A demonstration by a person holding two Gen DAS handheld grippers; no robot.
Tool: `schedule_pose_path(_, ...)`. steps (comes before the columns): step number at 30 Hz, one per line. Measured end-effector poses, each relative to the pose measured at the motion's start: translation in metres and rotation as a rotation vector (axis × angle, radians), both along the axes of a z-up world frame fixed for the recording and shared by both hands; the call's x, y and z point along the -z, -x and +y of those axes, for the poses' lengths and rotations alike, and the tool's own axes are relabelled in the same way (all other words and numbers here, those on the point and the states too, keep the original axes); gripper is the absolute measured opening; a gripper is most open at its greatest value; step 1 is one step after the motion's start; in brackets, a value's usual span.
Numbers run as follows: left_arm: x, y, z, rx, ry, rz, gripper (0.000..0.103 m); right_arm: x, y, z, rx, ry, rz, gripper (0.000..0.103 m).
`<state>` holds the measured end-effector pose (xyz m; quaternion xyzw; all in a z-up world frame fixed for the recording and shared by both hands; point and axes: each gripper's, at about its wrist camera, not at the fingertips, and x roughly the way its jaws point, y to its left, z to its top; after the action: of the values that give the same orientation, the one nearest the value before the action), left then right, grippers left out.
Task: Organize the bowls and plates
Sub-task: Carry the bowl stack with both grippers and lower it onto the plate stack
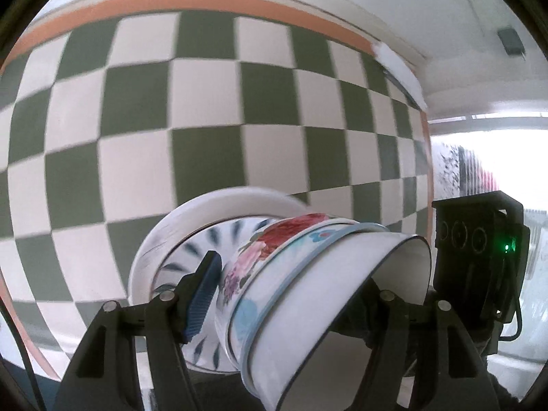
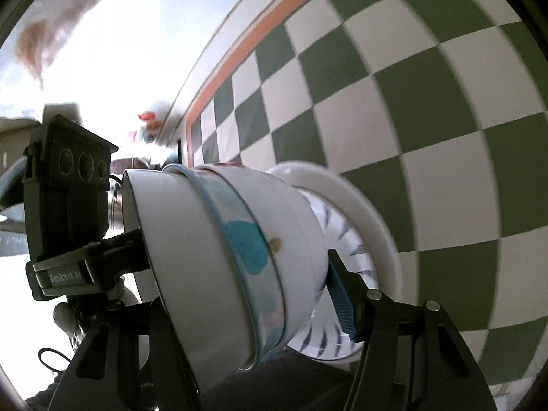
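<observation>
Bowl-and-plate stack (image 1: pixel 308 291) clamped between both grippers, above checkered cloth (image 1: pixel 205 120).

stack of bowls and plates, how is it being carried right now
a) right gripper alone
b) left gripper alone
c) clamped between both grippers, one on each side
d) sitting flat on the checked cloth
c: the stack of bowls and plates sits tilted between the fingers of the left gripper and also of the right gripper, above the checked cloth.
</observation>
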<state>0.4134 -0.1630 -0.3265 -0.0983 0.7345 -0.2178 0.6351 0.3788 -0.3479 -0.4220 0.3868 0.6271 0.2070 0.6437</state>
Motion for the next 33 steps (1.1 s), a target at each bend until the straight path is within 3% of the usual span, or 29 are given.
schedule_pose_path(11, 0.03, 0.006, 0.027, -0.072, -0.016, 0.05, 0.065, 0.032, -0.005, 0.039, -0.101, 0.036, 0.053, 0.061)
schedule_pose_path(28, 0.031, 0.008, 0.026, -0.046, -0.034, 0.036, 0.063, 0.034, -0.011, 0.044, -0.102, 0.074, 0.08, 0.06)
schedule_pose_path(33, 0.021, 0.011, 0.029, -0.049, -0.077, -0.009, 0.063, 0.03, -0.01, 0.043, -0.101, 0.101, 0.077, 0.061)
